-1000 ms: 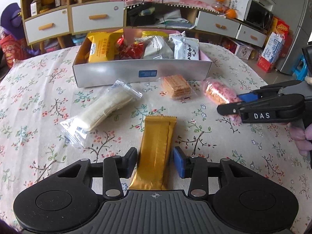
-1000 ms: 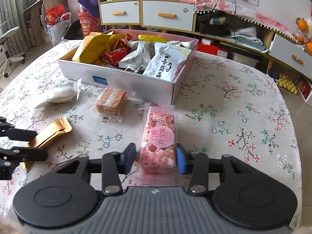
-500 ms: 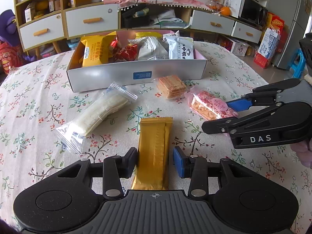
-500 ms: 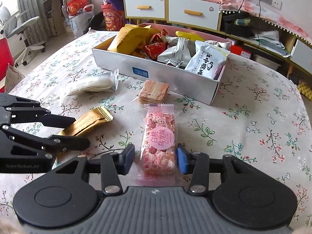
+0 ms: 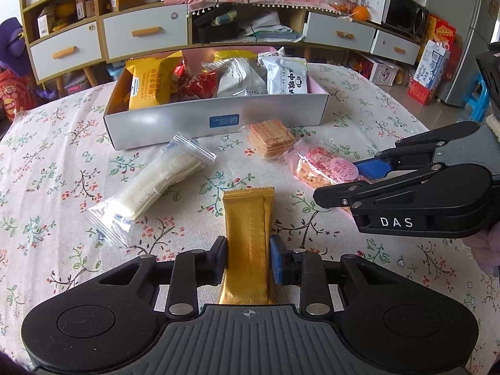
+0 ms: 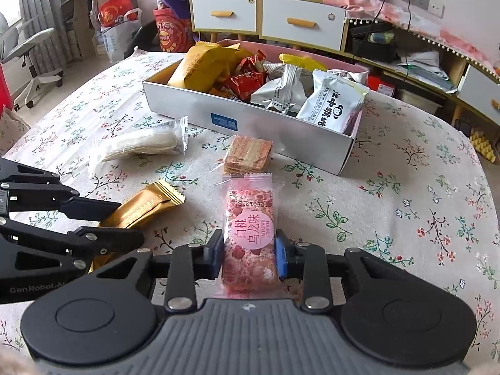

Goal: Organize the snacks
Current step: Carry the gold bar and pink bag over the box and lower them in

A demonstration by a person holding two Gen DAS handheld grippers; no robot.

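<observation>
You are gripping the gold bar [image 5: 248, 237] across its width with the left gripper [image 5: 248, 261], and the pink cake [image 6: 250, 237] likewise with the right gripper [image 6: 250, 257], both closed on their packets just above the tablecloth [image 5: 47, 168]. Both packets are probably light, slippery and crushable, so squeeze gently. The box [image 5: 215, 122] is waiting beyond, with the wafers [image 5: 271, 137] and white packet [image 5: 162, 181] lying between.
</observation>
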